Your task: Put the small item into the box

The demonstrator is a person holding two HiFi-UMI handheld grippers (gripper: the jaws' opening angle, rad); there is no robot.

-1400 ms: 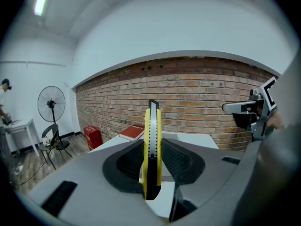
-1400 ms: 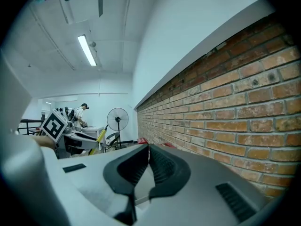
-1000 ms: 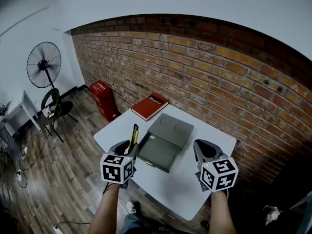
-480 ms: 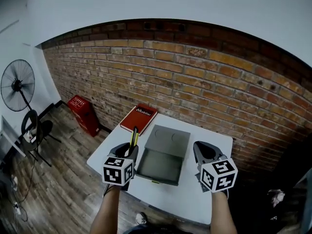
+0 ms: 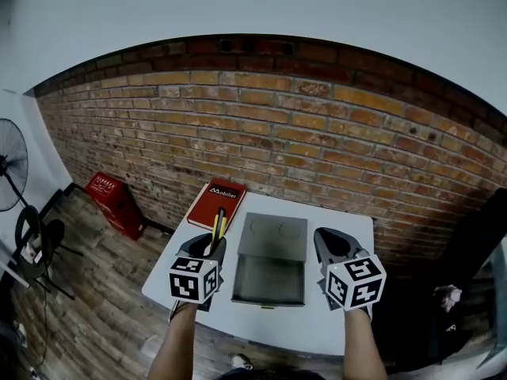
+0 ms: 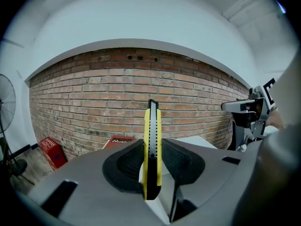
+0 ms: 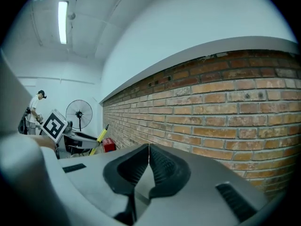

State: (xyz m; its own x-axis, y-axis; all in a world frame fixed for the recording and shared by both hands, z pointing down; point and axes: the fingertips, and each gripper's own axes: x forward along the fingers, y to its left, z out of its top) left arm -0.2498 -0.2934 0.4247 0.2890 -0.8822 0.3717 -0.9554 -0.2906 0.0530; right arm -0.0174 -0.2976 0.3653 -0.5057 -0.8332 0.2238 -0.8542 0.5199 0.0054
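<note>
My left gripper [image 5: 212, 245] is shut on a yellow and black utility knife [image 5: 218, 226], which stands up from between the jaws; in the left gripper view the utility knife [image 6: 152, 147] is clamped upright between the pads of the left gripper [image 6: 151, 161]. A grey open box [image 5: 271, 260] lies on the white table [image 5: 341, 222] between both grippers, its lid folded back toward the wall. My right gripper [image 5: 333, 248] hovers right of the box, and in the right gripper view the right gripper [image 7: 148, 161] is shut with nothing between its pads.
A red book [image 5: 215, 204] lies at the table's far left corner, behind the left gripper. A brick wall [image 5: 317, 133] runs right behind the table. On the wooden floor at left stand a red box [image 5: 115, 200] and a fan [image 5: 9, 165].
The head camera has swung right, so the table and box now sit straight ahead. Both grippers keep their places either side of the box; the knife stays clamped.
</note>
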